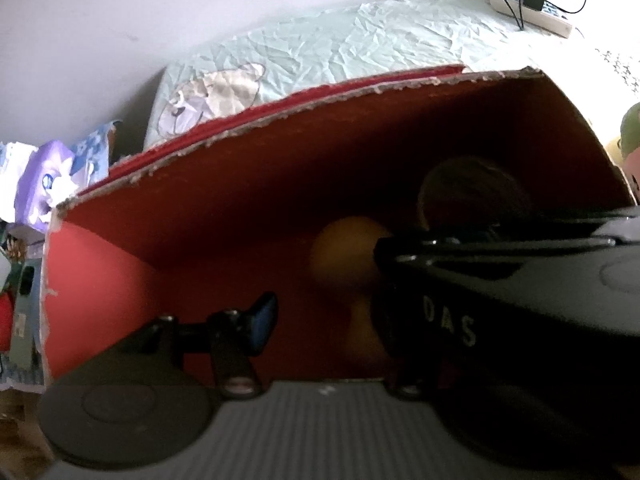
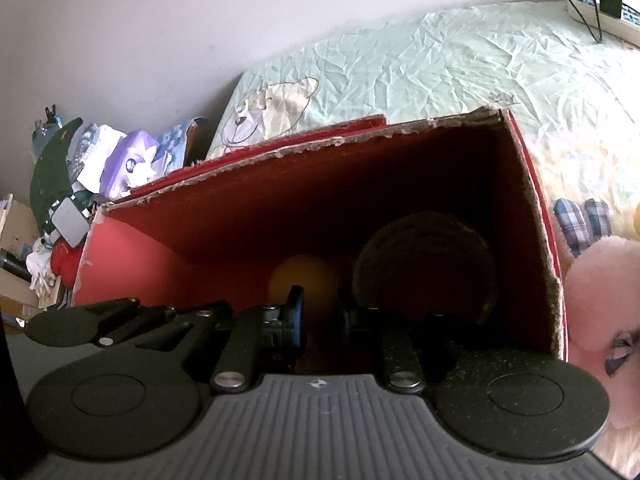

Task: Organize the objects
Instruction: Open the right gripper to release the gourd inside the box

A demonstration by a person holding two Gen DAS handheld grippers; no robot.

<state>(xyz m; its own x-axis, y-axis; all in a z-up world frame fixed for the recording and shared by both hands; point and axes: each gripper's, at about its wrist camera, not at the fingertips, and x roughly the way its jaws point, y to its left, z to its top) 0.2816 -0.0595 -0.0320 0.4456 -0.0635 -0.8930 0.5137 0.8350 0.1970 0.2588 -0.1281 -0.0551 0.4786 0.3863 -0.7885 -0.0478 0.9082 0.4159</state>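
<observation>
Both grippers reach into the red cardboard box [image 2: 132, 264], where an orange ball [image 2: 304, 280] lies at twelve o'clock beside a dark round object [image 2: 428, 264] at one. The right gripper [image 2: 320, 320] has jaws narrowly parted, empty; the left gripper [image 1: 320, 312] looks open. Widen before closing squarely around the ball.

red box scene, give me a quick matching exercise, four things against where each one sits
Things:
1. orange ball
2. dark round object
3. power strip
4. pink plush toy

Places:
A. outside the red box, by its right wall
B. far corner of the bed
C. inside the box, right side
D. inside the box, middle

Pairs: 1-D, 2-C, 3-B, 4-A
</observation>
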